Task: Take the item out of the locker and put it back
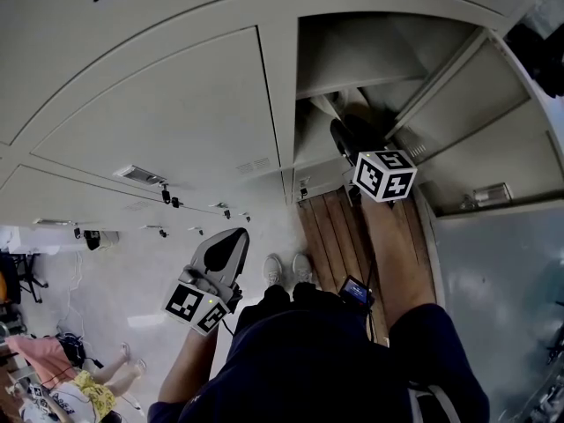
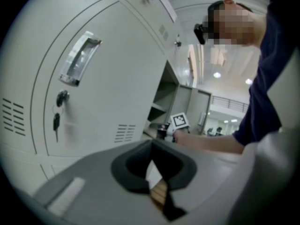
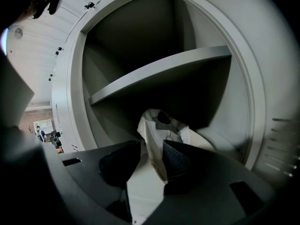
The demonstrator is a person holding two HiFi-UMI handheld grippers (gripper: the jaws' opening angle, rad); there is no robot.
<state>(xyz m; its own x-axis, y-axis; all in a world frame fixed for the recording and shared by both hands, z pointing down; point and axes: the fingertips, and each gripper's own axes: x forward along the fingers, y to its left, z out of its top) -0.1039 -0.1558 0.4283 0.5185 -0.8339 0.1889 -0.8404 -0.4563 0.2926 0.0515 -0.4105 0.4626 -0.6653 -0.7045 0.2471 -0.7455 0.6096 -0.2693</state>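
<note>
The item is a crumpled white bag (image 3: 165, 125) lying on the floor of the open locker compartment (image 1: 352, 60), under its shelf (image 3: 159, 74). My right gripper (image 3: 152, 149) reaches into that compartment. Its jaws stand apart with the bag's near edge between them, close against the right pad (image 3: 176, 161), and a gap shows on the left side. In the head view the right gripper (image 1: 348, 139) points into the locker mouth. My left gripper (image 1: 231, 236) hangs low at the left in front of closed doors; its pads (image 2: 140, 168) meet at the tip with nothing in them.
Closed locker doors (image 1: 176, 122) fill the left, one with keys (image 2: 56, 121) hanging in its lock. The open locker door (image 1: 476, 139) stands at the right. A wooden floor strip (image 1: 339, 236) lies below the compartment, beside the person's shoes (image 1: 286, 270).
</note>
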